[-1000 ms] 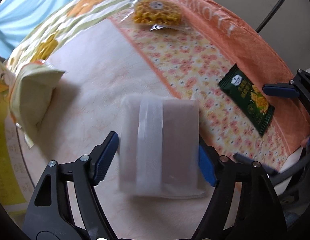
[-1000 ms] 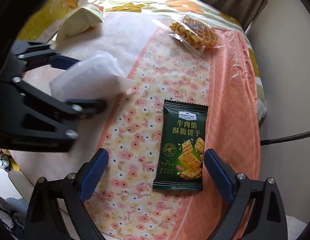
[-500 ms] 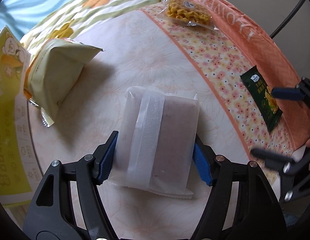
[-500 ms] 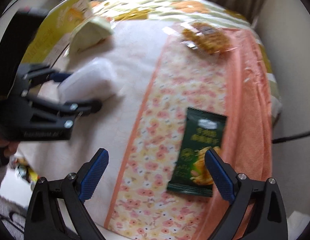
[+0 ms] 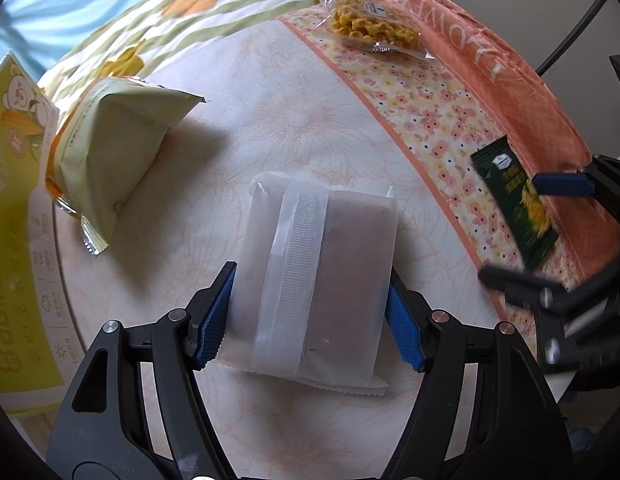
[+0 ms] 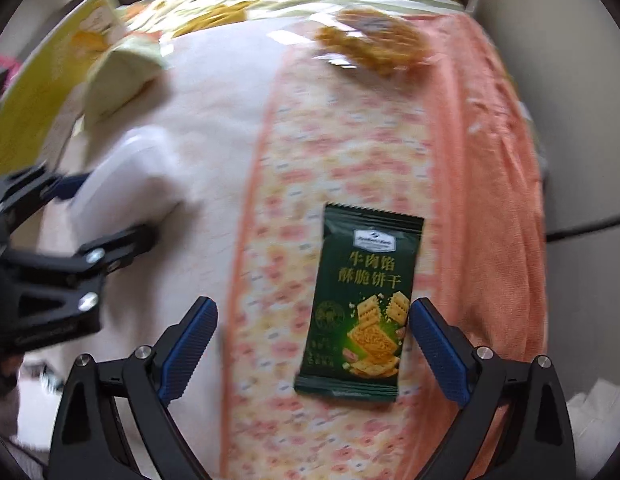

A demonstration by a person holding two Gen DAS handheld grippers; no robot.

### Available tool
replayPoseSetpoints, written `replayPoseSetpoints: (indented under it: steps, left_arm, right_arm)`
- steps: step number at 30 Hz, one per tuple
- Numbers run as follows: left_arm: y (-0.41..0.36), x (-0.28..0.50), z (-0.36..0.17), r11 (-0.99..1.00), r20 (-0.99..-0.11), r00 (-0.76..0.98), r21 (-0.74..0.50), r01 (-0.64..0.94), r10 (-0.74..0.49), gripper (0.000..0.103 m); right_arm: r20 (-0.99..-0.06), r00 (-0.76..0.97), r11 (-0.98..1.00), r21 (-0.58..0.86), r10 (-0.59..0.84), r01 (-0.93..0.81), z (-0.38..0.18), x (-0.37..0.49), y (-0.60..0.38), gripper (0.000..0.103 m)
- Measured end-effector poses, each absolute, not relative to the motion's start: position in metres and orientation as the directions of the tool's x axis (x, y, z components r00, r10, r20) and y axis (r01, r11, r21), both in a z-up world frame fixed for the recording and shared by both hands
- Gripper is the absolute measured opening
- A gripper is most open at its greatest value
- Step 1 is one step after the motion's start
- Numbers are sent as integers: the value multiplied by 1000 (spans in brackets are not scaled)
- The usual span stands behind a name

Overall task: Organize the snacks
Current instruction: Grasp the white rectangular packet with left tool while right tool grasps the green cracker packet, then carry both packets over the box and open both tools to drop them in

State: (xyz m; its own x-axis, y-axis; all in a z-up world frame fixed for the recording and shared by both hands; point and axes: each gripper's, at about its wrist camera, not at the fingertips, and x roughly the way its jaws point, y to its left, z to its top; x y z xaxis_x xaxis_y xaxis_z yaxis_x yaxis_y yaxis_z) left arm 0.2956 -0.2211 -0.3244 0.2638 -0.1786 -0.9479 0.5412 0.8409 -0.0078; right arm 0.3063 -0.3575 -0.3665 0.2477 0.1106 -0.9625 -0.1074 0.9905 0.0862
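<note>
Nearest to us, our left gripper [image 5: 310, 320] pinches a frosted white packet [image 5: 317, 276] by its long sides, both blue pads pressed against the wrapper; its jaws have just been closing, with the packet between them. The packet sits over the pale middle of the cloth-covered table [image 5: 250, 128]. Our right gripper [image 6: 311, 348] hangs with its jaws spread wide over the flowered band of the cloth; a dark green cracker packet [image 6: 361, 300] lies flat between the pads, close to the right pad, though we cannot tell if it touches, and well clear of the left. Further back on the left, a pale green pouch [image 5: 110, 148] leans by a yellow box [image 5: 14, 200] at the table's edge. Farthest off, a clear bag of yellow waffle snacks [image 5: 369, 26] rests where the flowered band meets the orange border
</note>
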Motion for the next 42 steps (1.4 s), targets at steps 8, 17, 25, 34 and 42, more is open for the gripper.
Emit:
replayPoseSetpoints:
  steps: [8, 17, 25, 34, 42]
  left_arm:
    - [-222, 296, -324, 838, -949, 261, -6, 546, -177, 66]
    - [-229, 299, -324, 832, -951, 258, 4, 555, -168, 65]
    - [-231, 300, -323, 833, -951, 259, 3, 553, -168, 62]
    - [-225, 302, -319, 852, -948, 253, -35, 522, -194, 60]
    - [-220, 303, -296, 865, -936, 288, -36, 500, -205, 59]
  right_arm:
    - [-958, 277, 996, 50, 67, -70, -366, 300, -353, 95]
    - [-963, 267, 999, 46, 46, -6, -374, 320, -371, 63]
    - [-957, 287, 999, 44, 39, 10, -370, 307, -372, 41]
    - [-950, 305, 997, 75, 64, 23, -366, 304, -377, 40]
    - [-935, 344, 995, 102, 90, 16, -344, 297, -379, 40]
